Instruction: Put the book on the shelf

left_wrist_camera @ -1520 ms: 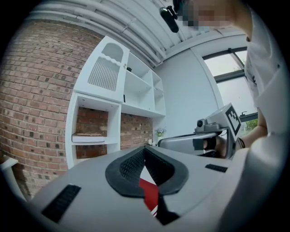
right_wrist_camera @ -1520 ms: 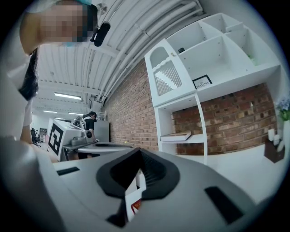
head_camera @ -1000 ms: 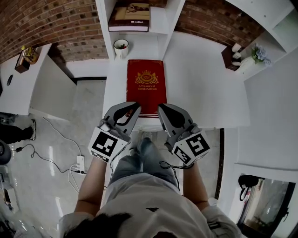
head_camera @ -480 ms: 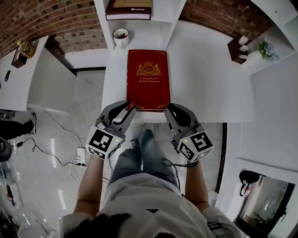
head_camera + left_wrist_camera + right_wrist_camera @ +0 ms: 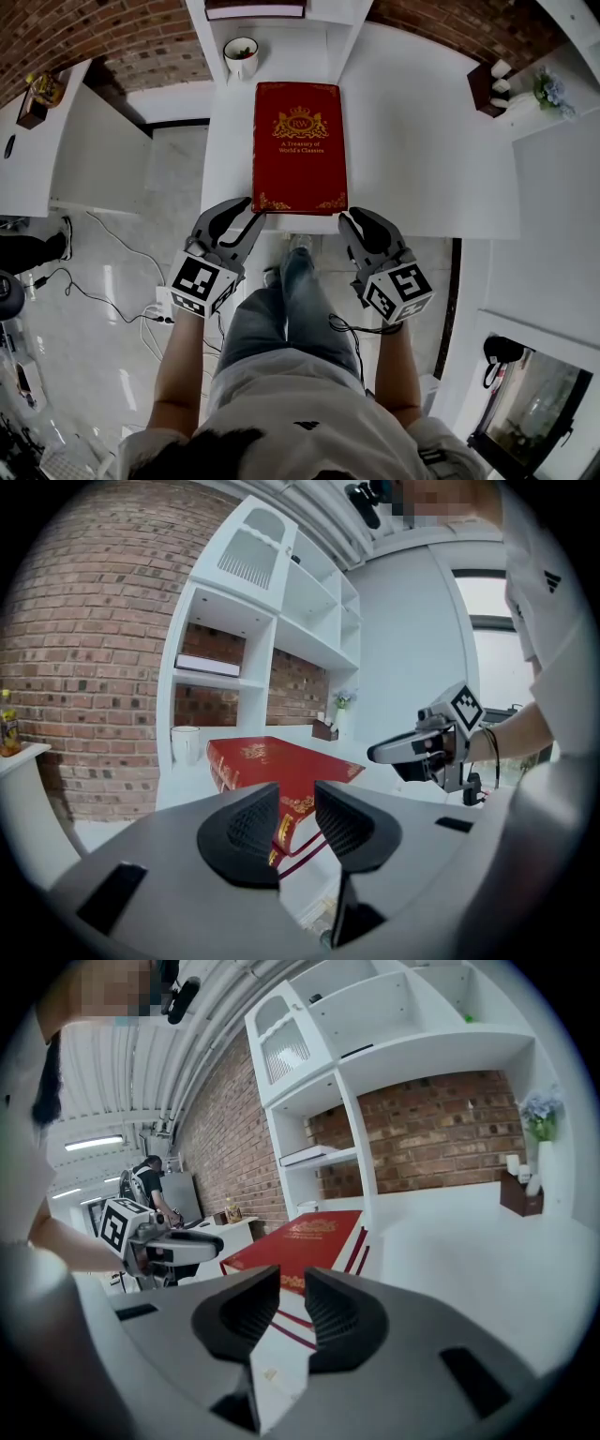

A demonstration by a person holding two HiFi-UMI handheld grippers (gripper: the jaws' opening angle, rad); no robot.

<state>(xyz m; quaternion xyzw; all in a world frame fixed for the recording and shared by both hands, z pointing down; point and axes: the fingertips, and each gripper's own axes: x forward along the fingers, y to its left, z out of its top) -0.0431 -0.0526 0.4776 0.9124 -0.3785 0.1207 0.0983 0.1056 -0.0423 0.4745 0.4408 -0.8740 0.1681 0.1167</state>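
A red hardback book (image 5: 300, 141) with gold print lies flat on the white table (image 5: 422, 141), its far end towards the white shelf unit (image 5: 337, 23). My left gripper (image 5: 234, 216) hovers just off the book's near left corner. My right gripper (image 5: 362, 223) hovers off the near right corner. The jaws of both are opening, with nothing between the pads. In the left gripper view the book (image 5: 272, 761) and its ribbon show past my gripper (image 5: 296, 810). In the right gripper view the book (image 5: 305, 1239) lies beyond my gripper (image 5: 292, 1302).
A white cup (image 5: 241, 54) stands at the shelf's foot, beyond the book. Another book (image 5: 255, 8) lies flat on a shelf board above it. A dark box (image 5: 486, 86) and a vase of flowers (image 5: 548, 92) stand at the table's far right. Cables trail across the floor (image 5: 112, 281) on the left.
Both grippers have drawn back from the book's near edge towards the person, and their jaws have gone from shut to apart. The book still lies flat on the table.
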